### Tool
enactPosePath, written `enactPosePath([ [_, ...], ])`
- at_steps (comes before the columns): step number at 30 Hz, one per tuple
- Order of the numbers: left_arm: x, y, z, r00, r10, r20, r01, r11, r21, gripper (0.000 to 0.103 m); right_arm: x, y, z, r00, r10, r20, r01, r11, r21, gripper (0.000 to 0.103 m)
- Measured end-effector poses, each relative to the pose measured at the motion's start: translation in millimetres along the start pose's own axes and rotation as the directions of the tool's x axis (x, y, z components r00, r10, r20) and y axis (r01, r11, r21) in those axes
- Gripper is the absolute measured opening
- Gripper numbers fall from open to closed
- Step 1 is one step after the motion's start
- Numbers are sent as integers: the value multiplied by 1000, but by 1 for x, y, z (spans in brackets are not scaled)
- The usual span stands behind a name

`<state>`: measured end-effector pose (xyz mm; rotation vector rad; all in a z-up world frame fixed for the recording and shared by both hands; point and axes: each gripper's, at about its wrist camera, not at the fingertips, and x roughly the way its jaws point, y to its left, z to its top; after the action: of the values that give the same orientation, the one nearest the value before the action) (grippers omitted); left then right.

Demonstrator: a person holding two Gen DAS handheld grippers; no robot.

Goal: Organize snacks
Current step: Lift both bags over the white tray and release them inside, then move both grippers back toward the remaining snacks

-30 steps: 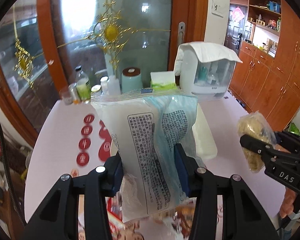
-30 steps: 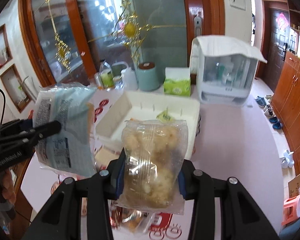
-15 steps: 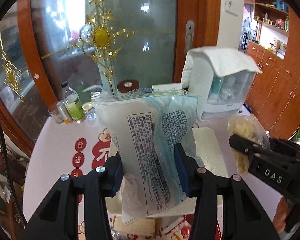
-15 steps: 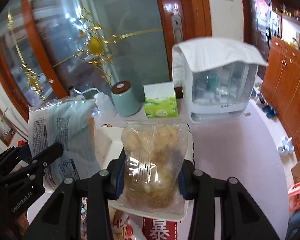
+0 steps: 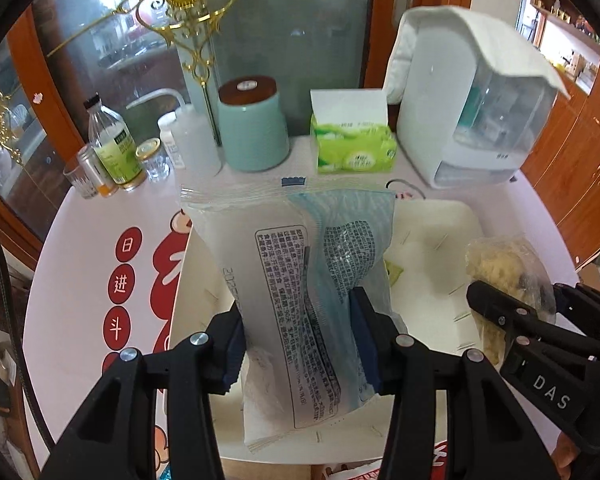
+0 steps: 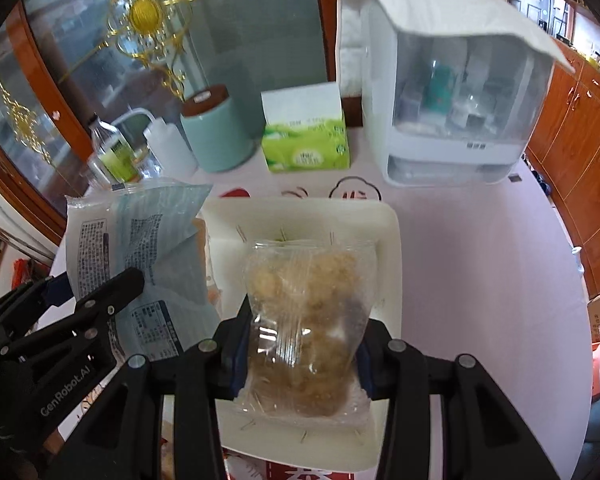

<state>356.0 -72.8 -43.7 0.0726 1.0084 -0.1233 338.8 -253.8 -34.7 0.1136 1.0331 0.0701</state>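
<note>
My left gripper is shut on a white and blue snack packet and holds it upright over the left part of a white tray. The packet also shows in the right wrist view. My right gripper is shut on a clear bag of brown snacks over the tray. That bag shows at the right of the left wrist view.
At the back of the pale pink table stand a teal canister, a green tissue box, a white cabinet with a cloth on it and several bottles. Wooden cupboards are on the right.
Both grippers have moved forward and tipped down with their packets, so both bags now hang over the white tray, which fills more of each view.
</note>
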Motion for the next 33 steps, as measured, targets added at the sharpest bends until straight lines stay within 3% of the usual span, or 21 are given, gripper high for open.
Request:
enactPosePath([
  [4, 9, 3, -2, 1000, 10, -15, -10, 1000, 5, 50, 8, 1, -2, 1000, 3, -18, -3, 1000, -4, 44],
  [6, 8, 4, -1, 1000, 9, -12, -9, 1000, 6, 74, 11, 2, -3, 1000, 8, -25, -8, 1000, -7, 44],
  [7, 7, 5, -1, 1000, 24, -4, -24, 1000, 1, 93, 13, 2, -3, 999, 9, -31, -9, 1000, -5, 44],
  [8, 5, 7, -1, 999, 38, 12, -38, 999, -4, 97, 14, 2, -3, 999, 8, -35, -8, 1000, 2, 45],
  [16, -6, 10, -5, 999, 38, 21, -38, 999, -3, 97, 9, -7, -4, 999, 39, -11, -39, 996, 77, 58],
  [33, -56, 10, -27, 997, 40, 58, -40, 999, -7, 97, -25, 2, -23, 998, 68, 7, -69, 995, 69, 59],
])
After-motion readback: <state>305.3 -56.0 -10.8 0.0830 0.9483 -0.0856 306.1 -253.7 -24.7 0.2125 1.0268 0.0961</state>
